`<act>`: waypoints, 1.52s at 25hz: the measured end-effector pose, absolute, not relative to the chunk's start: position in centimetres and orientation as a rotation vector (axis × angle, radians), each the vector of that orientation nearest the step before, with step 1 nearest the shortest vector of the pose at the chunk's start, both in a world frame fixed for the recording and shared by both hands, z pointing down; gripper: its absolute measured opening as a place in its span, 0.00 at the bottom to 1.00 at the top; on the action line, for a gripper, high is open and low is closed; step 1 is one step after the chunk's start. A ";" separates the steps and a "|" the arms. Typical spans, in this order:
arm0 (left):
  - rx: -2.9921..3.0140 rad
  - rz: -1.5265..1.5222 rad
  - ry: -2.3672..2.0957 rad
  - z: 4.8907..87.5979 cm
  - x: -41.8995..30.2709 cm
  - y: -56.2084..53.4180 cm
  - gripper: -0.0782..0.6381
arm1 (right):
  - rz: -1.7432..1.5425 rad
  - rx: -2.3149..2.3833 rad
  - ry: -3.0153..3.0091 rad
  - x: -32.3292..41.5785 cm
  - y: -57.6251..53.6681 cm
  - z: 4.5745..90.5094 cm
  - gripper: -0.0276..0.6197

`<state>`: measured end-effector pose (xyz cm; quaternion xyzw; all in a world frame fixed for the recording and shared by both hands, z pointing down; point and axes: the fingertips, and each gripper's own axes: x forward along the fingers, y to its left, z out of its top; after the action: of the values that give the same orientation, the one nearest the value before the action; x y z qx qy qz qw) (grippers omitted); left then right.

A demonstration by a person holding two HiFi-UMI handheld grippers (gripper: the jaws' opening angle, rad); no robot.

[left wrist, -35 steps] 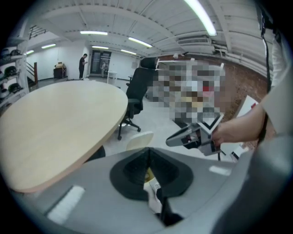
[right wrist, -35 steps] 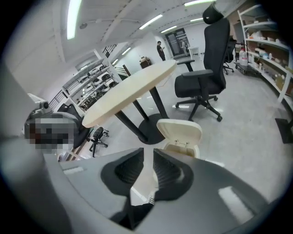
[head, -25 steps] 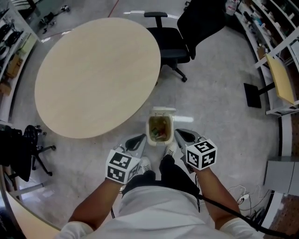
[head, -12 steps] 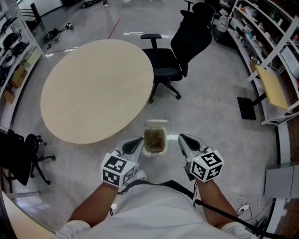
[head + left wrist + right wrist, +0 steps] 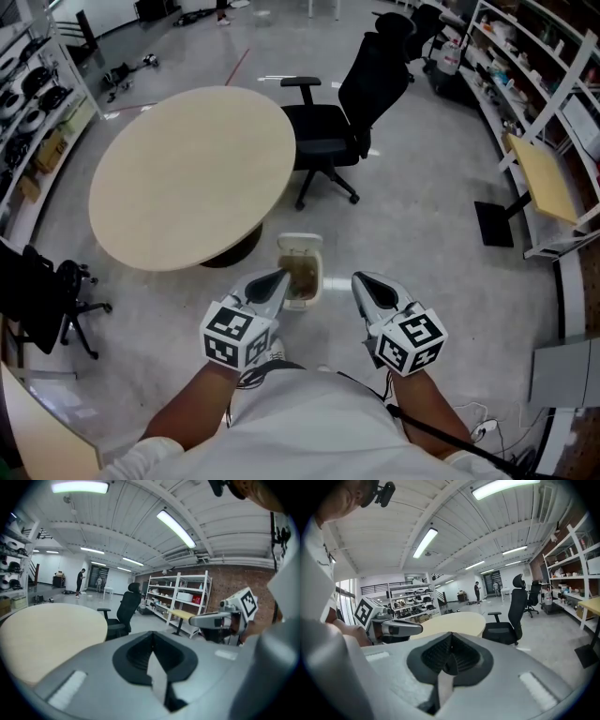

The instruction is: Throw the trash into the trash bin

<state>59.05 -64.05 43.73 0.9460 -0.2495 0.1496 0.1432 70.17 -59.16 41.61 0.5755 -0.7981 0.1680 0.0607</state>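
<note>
A small white trash bin (image 5: 299,269) stands on the grey floor with its lid up and trash inside. It lies just ahead of my two grippers in the head view. My left gripper (image 5: 277,277) hangs beside the bin's left side, shut with nothing in it. The right gripper (image 5: 362,280) is a little to the right of the bin, also shut and empty. Both are raised above the floor and point nearly level. In the left gripper view the jaws (image 5: 152,641) meet in a line; in the right gripper view the jaws (image 5: 449,645) do the same.
A round beige table (image 5: 192,173) stands beyond the bin on the left. A black office chair (image 5: 347,122) is behind the bin. Shelving (image 5: 553,103) lines the right wall. Another black chair (image 5: 37,300) is at the far left. Cables (image 5: 487,427) lie at the lower right.
Both grippers have risen and the head has lifted, so the bin looks smaller and farther below. The bin has shifted slightly left in view. Both jaws stayed shut.
</note>
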 end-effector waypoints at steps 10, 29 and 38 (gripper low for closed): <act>2.751 0.403 -0.800 41.4 59.7 -59.3 0.12 | 0.467 1.743 -2.463 72.3 -53.8 40.5 0.05; 2.759 0.400 -0.863 40.1 56.0 -57.5 0.12 | 0.453 1.752 -2.493 70.0 -51.1 40.6 0.05; 2.746 0.467 -0.816 41.9 51.6 -59.2 0.12 | 0.476 1.803 -2.460 65.9 -52.4 40.5 0.05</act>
<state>51.57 -59.23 41.95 0.9394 -0.2790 0.1597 0.1192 65.94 -52.41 40.52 0.5838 -0.7966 0.1543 0.0275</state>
